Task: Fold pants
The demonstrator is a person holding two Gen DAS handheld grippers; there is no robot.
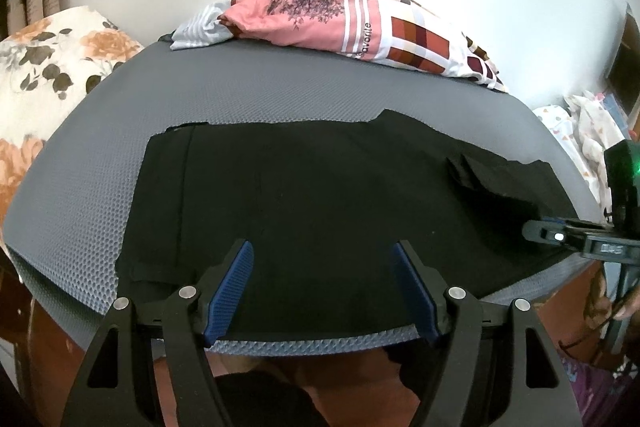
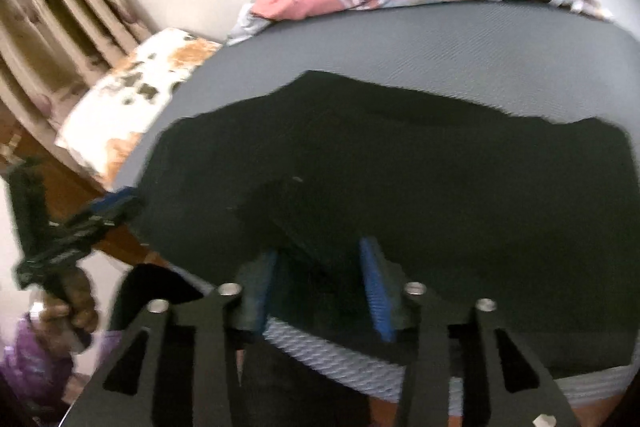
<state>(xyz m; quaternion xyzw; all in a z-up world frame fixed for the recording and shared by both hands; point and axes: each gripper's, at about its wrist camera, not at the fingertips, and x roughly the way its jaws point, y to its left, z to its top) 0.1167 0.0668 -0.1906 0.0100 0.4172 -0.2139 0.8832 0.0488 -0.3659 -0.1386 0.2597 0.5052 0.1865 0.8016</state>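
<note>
Pants (image 1: pixel 320 195), one black pair, lie flat; left gripper (image 1: pixel 323 291) and right gripper (image 2: pixel 320 287) both spread

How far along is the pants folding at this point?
Done: the black pants lie flat on the grey mat, apparently folded lengthwise. In hand: nothing; the left gripper and right gripper hover open over the near edge. Left: the crosswise folds.

Black pants (image 1: pixel 320 195) on grey mat (image 1: pixel 280 91)
</note>
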